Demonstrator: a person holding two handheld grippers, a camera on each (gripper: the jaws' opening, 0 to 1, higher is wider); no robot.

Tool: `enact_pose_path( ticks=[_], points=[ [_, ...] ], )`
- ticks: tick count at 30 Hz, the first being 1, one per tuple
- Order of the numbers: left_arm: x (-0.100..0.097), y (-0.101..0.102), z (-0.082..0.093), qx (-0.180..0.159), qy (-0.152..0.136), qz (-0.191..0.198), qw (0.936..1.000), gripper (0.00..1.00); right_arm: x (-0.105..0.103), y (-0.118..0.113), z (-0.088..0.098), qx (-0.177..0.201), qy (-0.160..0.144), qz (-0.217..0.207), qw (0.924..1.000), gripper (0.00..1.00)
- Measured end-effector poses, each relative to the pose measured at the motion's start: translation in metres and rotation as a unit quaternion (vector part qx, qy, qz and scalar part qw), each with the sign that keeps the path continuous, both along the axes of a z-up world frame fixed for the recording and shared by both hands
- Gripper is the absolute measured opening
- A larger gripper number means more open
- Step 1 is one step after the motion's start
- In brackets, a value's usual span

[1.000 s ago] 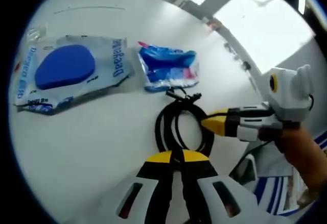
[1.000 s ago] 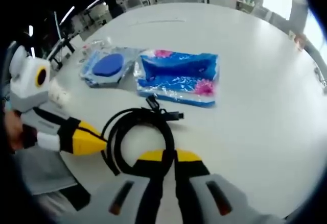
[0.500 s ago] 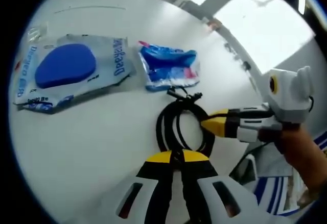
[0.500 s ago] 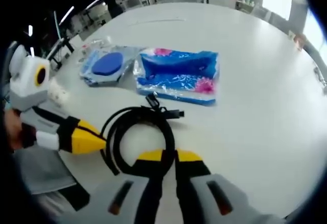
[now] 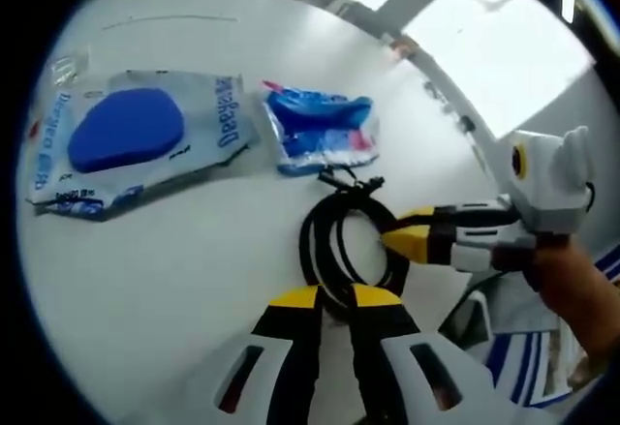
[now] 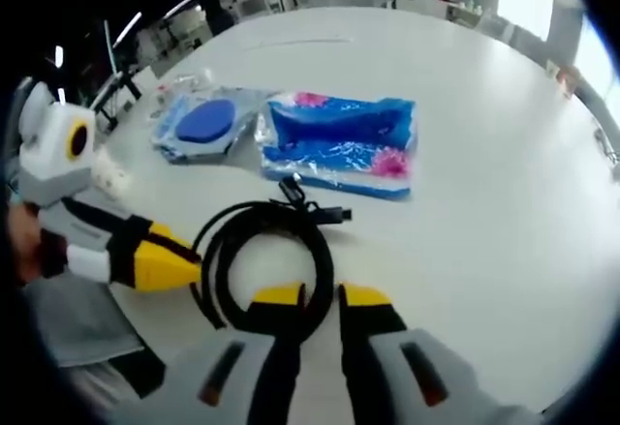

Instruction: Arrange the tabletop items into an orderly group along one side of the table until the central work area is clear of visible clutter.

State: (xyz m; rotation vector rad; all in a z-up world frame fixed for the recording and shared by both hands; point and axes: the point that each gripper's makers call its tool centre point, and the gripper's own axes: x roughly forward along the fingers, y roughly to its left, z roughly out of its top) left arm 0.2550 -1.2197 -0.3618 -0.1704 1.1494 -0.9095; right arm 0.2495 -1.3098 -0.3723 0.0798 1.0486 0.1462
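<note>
One cable coil (image 5: pixel 344 246), two packets (image 5: pixel 126 135) (image 5: pixel 318 133), perhaps a small wrapper (image 5: pixel 66 65).

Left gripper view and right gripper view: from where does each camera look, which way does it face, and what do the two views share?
Left gripper view: rides on the left gripper, facing along its fingers over the coiled black cable to two blue packets; the right gripper and a hand enter from the right.
Right gripper view: rides on the right gripper, facing the cable from the opposite side; the left gripper enters from the left.
Shared: the cable, both packets, the white table.
</note>
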Motion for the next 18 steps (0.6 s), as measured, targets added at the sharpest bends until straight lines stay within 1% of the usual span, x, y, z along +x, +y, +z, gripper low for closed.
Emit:
enact_pose_path(
  ticks=[3,8,15,18],
  points=[
    [0.001,0.001,0.0,0.0,-0.002,0.0,1.0,0.09,-0.001,-0.001,0.0,-0.001,-0.001,0.0,1.0,0.13],
    [0.002,0.002,0.002,-0.003,-0.006,0.0,1.0,0.13,0.001,-0.003,0.006,-0.004,-0.012,-0.005,0.9999,0.14],
    [0.004,0.003,0.008,-0.009,-0.019,0.0,0.9998,0.23,0.004,-0.004,0.014,-0.004,-0.028,-0.008,0.9996,0.17],
    [0.005,0.003,0.012,-0.015,-0.021,0.002,0.9997,0.28,0.005,-0.003,0.018,-0.003,-0.037,-0.008,0.9993,0.2]
  ],
)
